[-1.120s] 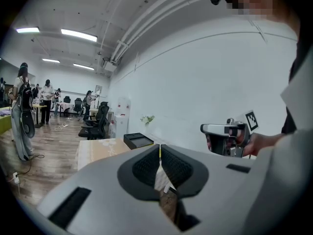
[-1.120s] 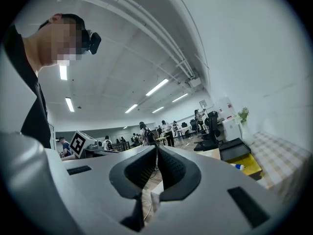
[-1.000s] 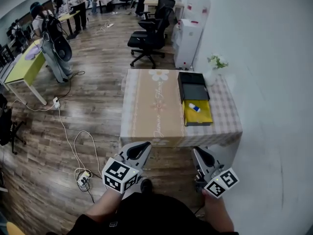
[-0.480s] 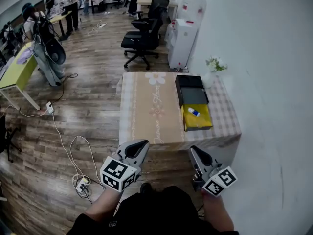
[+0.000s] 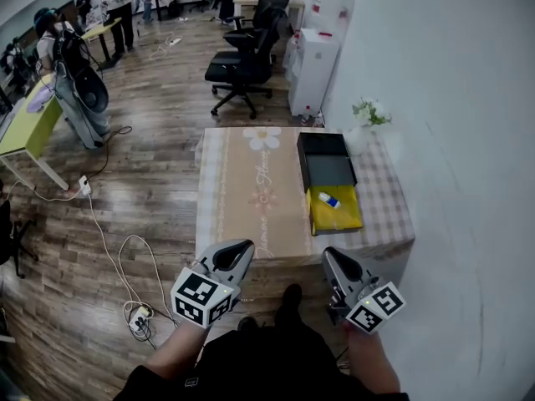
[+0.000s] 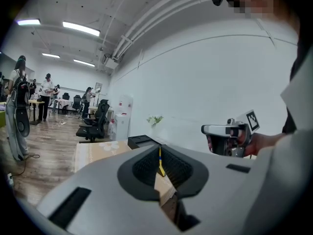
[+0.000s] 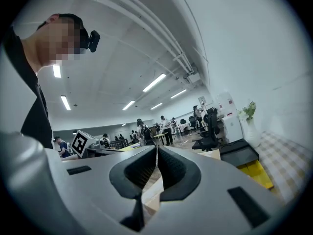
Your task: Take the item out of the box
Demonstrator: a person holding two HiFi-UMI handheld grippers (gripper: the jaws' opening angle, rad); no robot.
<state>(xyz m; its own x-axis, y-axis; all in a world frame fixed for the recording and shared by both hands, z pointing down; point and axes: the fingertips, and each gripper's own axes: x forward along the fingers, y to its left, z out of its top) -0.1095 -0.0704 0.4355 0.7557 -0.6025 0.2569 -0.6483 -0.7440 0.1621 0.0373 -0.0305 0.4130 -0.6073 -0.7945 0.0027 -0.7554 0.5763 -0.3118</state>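
Note:
An open box (image 5: 328, 182) lies at the right side of a table (image 5: 251, 190): black lid folded back, yellow inside. In the yellow part rests a small white and blue item (image 5: 329, 200). Both grippers hang in front of the table's near edge, apart from the box. My left gripper (image 5: 241, 247) has its jaws together with nothing held, and its own view (image 6: 159, 156) shows the black box (image 6: 141, 141) beyond. My right gripper (image 5: 332, 256) is likewise shut and empty (image 7: 156, 163), with the box (image 7: 239, 154) ahead to its right.
A vase of flowers (image 5: 369, 117) stands on the table's far right corner by the white wall. Behind the table are an office chair (image 5: 241, 63) and a white cabinet (image 5: 313, 65). Cables and a power strip (image 5: 139, 307) lie on the floor at left. People stand far back.
The person has walked closer to the table, so the table and box sit nearer and lower in the head view. Both grippers came forward with them and stayed shut. A foot now shows below.

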